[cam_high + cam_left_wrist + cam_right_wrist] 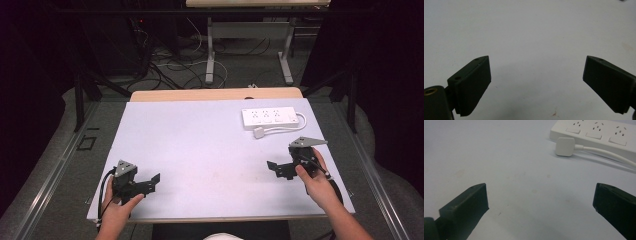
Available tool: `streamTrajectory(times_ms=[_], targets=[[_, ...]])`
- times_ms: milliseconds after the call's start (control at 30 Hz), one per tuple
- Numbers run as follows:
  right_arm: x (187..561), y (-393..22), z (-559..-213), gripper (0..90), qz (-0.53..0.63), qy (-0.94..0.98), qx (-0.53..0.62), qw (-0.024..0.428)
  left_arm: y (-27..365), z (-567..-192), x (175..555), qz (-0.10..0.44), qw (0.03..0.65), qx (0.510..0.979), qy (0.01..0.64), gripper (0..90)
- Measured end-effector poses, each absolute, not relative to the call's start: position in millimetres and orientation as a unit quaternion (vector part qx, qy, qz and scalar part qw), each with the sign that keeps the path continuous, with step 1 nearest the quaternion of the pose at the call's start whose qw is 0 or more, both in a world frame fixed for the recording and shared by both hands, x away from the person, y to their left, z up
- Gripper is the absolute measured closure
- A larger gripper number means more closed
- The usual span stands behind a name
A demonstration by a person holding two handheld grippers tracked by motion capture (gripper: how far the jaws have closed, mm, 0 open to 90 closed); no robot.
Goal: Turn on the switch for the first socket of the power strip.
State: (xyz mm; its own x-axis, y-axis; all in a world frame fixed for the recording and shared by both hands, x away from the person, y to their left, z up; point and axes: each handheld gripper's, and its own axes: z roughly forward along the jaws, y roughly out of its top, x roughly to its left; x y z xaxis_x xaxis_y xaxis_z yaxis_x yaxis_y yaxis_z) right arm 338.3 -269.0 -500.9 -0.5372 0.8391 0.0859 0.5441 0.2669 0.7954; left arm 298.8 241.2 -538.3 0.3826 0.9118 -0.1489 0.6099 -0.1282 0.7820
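Pale grey-white rectangular table top (200,145) with a light wooden edge along the far side; faint scuffs and specks on the surface in both gripper views.

White plastic power strip (269,118), three socket groups in a row, flat on the far right part of the table; also at the upper right of the right gripper view (596,132).

White square plug (258,132) on a white cable (292,128), flat on the table just in front of the strip, near but apart from its front edge; cable looped around the strip's right end. In the right gripper view, plug (565,146) just below the strip's near corner, cable (609,153) trailing off to the right.

Left black two-jaw gripper (152,181), near the front left corner of the table, held in the person's left hand (119,210), grey three-cornered plate on top, black cable trailing at its left. Jaws wide apart, nothing between them; bare table under them in the left gripper view (536,82). Ribbed pad face visible on one jaw.

Right black two-jaw gripper (274,169), near the front right of the table, held in the person's right hand (316,182), grey plate on top. Jaws wide apart, nothing held; in the right gripper view (540,202), strip and plug well beyond the jaw tips, toward the upper right.

Grippers well apart from each other, jaws turned inward toward the table's middle.

Beyond the table: grey floor with dark and white cables, pale metal legs of a further table.
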Motion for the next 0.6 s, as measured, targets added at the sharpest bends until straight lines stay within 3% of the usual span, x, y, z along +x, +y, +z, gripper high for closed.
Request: streamTrajectory(times_ms=[600], targets=[[319.1,-265.0,-528.4,2.5,0.41,0.777,0.441,0.184,241.1,-538.4,298.9,0.19,0.405,0.728,0.52,7.8]])
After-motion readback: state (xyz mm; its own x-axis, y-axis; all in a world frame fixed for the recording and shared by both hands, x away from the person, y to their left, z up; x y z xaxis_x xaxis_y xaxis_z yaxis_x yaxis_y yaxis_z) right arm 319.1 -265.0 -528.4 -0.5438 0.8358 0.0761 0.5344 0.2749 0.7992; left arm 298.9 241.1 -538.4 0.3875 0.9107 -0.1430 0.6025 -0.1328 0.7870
